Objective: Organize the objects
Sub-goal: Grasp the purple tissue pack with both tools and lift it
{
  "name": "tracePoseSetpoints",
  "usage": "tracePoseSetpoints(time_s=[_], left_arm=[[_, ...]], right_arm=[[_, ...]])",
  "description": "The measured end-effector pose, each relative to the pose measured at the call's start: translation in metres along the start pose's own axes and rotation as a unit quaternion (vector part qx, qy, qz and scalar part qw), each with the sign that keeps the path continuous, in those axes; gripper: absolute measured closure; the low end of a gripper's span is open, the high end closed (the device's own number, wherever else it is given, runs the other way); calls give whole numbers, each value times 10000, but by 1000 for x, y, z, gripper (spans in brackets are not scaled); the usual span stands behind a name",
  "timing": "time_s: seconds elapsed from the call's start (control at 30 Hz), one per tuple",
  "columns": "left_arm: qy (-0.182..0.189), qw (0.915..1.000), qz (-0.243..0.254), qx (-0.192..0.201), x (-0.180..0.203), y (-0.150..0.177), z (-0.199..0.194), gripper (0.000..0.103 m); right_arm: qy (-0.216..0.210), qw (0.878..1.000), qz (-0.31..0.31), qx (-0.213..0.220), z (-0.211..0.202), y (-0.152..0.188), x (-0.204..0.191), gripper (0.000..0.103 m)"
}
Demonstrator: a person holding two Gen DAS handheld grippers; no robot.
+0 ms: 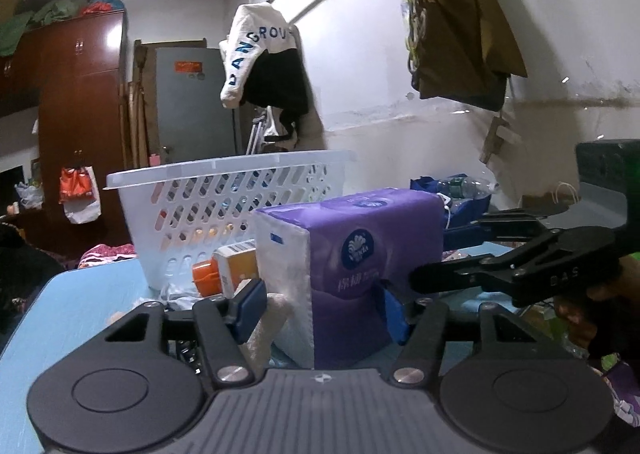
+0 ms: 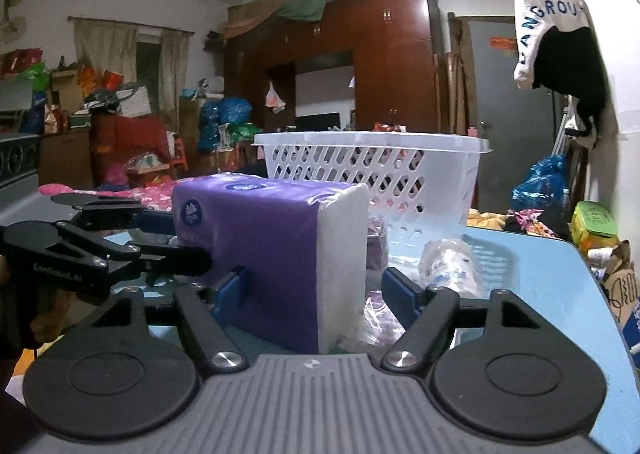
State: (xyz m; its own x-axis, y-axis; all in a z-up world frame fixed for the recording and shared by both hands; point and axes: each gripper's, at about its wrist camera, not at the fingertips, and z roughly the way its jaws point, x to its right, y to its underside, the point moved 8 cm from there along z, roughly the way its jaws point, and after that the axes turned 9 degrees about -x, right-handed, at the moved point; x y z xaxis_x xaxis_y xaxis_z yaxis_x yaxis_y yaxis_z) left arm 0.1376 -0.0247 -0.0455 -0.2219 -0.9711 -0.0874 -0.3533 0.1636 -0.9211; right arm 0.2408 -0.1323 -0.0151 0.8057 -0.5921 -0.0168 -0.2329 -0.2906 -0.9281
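Note:
A purple and white tissue pack (image 1: 352,270) stands on the blue table (image 1: 80,306) in front of a white perforated basket (image 1: 224,209). My left gripper (image 1: 320,310) is open with its blue pads either side of the pack. In the right wrist view the pack (image 2: 276,254) sits between the open jaws of my right gripper (image 2: 316,294); the left pad touches it and the right pad stands apart. The right gripper reaches in from the right in the left view (image 1: 500,270), and the left gripper comes in from the left in the right view (image 2: 120,254).
An orange-capped item (image 1: 206,278) and a small orange-white box (image 1: 236,266) lie by the basket (image 2: 384,181). A clear plastic bag (image 2: 448,262) lies on the table (image 2: 560,294) right of the pack. Clothes hang on the wall; a wardrobe and clutter stand behind.

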Motion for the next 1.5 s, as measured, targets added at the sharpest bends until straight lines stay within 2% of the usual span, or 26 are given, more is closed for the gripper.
tracePoseSetpoints(time_s=[0.13,0.23,0.47,0.93,1.07,1.27,1.43,1.5], left_arm=[[-87,9997,193,80,6,-3,2,38],[-130,9994,306,130,11,-5,1,44],[-259,9981,502,233,17,-6,-4,48],[-428,9931,732,811,20,-30,-30,49],[-403,9922,697,954,13,-55,-33,50],[-428,9902,602,1187,-11,-116,-30,50],[-490,9922,537,1010,-38,-163,-5,50],[-498,9945,458,797,-52,-177,13,51]], right_arm=[[-189,9998,-49,-51,0,2,-5,42],[-87,9999,-147,-24,-4,2,-7,45],[21,9998,-213,57,-9,1,-8,47],[185,9982,-445,363,-15,-25,-15,49],[256,9972,-540,457,-17,-53,-11,49],[377,9955,-664,566,-11,-113,-2,50],[528,9955,-675,403,15,-155,16,50],[625,9957,-647,232,34,-163,25,50]])
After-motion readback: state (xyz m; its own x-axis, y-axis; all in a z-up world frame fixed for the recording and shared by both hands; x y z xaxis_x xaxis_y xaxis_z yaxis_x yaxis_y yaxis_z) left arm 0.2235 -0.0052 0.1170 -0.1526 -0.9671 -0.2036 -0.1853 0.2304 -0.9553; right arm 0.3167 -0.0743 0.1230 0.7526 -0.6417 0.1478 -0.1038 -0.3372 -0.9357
